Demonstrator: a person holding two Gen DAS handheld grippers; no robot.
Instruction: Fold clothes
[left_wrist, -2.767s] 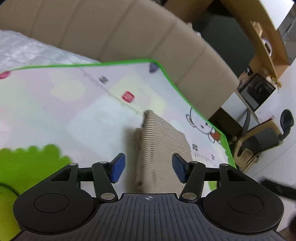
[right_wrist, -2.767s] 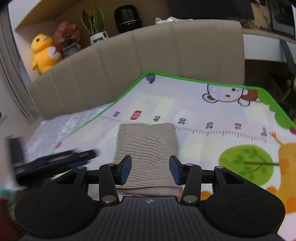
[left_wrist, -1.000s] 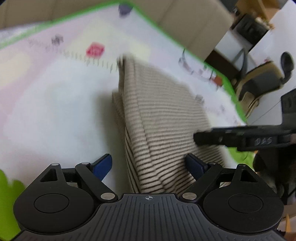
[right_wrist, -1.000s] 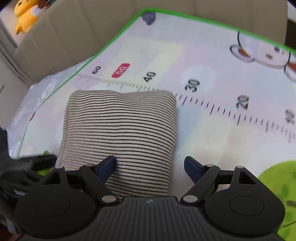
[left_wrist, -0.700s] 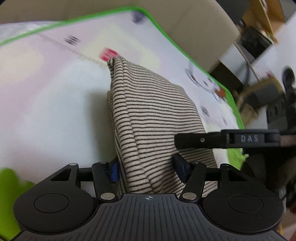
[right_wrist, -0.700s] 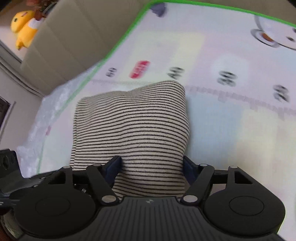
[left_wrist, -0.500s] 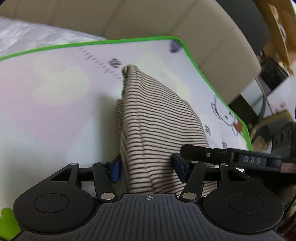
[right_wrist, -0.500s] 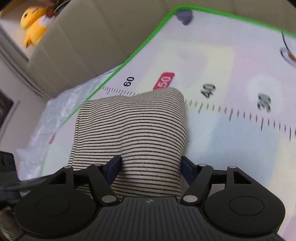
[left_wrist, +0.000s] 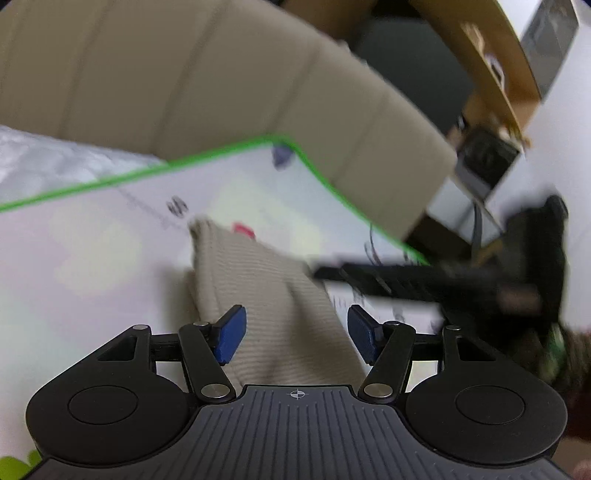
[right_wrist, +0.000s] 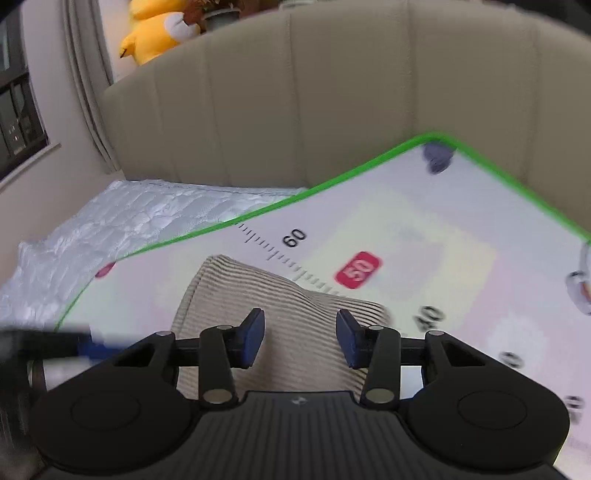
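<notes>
From the left wrist view, the striped cloth (left_wrist: 266, 295) lies on the play mat (left_wrist: 92, 236), folded into a thick, narrow bundle. The picture is blurry. The left gripper (left_wrist: 293, 334) sits low over the near end of the bundle. Its jaws are apart, with a blue pad on each side of the cloth and a gap at each. It grips nothing. The right gripper (left_wrist: 406, 280) shows as a dark smear just past the cloth's far side.

From the right wrist view, the same cloth (right_wrist: 295, 314) is a soft, puffy bundle near the mat's (right_wrist: 424, 229) green edge, beside the printed ruler marks. The right gripper (right_wrist: 300, 338) hangs over the near end. Its jaws are apart too, and hold nothing. The left gripper (right_wrist: 55, 343) is a blurry dark bar low on the left. Behind the mat stand a tan headboard (right_wrist: 332, 92) and a yellow plush toy (right_wrist: 159, 33).

The cloth looks light, soft and floppy. I think it would sag and come open if lifted by one corner. The best place to hold it looks like the thick near end, pinching all the layers together, one gripper on each side.

The cloth already lies folded and small. Whether another fold is wanted, I cannot tell.
</notes>
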